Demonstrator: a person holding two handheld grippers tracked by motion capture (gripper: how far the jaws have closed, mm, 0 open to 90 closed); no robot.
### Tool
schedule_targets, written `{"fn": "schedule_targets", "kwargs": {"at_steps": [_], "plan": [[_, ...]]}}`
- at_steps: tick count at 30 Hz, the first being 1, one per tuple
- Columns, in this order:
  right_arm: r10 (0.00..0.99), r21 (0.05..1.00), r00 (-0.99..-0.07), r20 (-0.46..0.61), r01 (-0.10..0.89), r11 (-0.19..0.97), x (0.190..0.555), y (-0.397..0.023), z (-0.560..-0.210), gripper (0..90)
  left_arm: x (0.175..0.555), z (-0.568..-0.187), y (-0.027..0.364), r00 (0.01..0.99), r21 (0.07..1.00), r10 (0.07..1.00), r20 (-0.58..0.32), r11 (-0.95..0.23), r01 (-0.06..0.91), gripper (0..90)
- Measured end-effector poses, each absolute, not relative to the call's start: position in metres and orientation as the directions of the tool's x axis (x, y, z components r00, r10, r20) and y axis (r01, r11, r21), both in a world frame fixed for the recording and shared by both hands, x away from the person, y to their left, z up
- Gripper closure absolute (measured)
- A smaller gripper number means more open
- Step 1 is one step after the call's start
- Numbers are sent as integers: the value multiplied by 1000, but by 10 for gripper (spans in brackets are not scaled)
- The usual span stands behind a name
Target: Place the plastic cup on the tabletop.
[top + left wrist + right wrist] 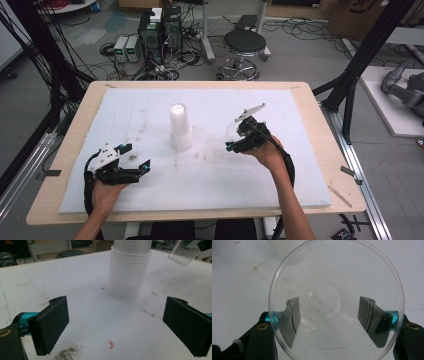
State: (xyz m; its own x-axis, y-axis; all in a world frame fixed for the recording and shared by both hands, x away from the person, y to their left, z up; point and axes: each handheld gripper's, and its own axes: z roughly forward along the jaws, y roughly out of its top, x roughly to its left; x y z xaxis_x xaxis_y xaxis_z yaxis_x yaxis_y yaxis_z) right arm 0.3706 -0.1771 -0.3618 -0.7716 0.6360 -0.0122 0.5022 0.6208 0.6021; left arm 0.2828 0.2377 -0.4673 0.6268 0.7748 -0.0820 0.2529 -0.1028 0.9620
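Note:
A tall stack of clear plastic cups (pixel 180 125) (pixel 128 270) stands upright in the middle of the white foam board (pixel 150 105). Right of the stack, my right gripper (pixel 234 136) (pixel 329 317) is shut on a single clear cup (pixel 232 131) (pixel 335 300), held tilted above the board; its pads press the cup's sides from left and right. That cup (pixel 183 252) shows at the top right of the left gripper view. My left gripper (pixel 136 156) (pixel 115 325) rests low near the board's front left, open wide with nothing between its jaws, pointing toward the stack.
The board lies on a wooden table (pixel 320 130). A dark smudge (pixel 68 353) and a small red mark (pixel 111 345) lie on the board before the left gripper. A stool (pixel 244 45) and electronics boxes (pixel 160 30) stand on the floor beyond the far edge.

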Motion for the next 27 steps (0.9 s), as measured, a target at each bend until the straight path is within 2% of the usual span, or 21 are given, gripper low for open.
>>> {"fn": "schedule_targets", "kwargs": {"at_steps": [15, 27], "plan": [[641, 443, -764, -69, 552, 706, 391, -157, -386, 350, 284, -469, 236, 639, 957, 764, -90, -111, 267, 67], [634, 433, -769, -82, 546, 717, 401, -145, -395, 356, 284, -469, 235, 639, 956, 764, -87, -115, 268, 67]]}}
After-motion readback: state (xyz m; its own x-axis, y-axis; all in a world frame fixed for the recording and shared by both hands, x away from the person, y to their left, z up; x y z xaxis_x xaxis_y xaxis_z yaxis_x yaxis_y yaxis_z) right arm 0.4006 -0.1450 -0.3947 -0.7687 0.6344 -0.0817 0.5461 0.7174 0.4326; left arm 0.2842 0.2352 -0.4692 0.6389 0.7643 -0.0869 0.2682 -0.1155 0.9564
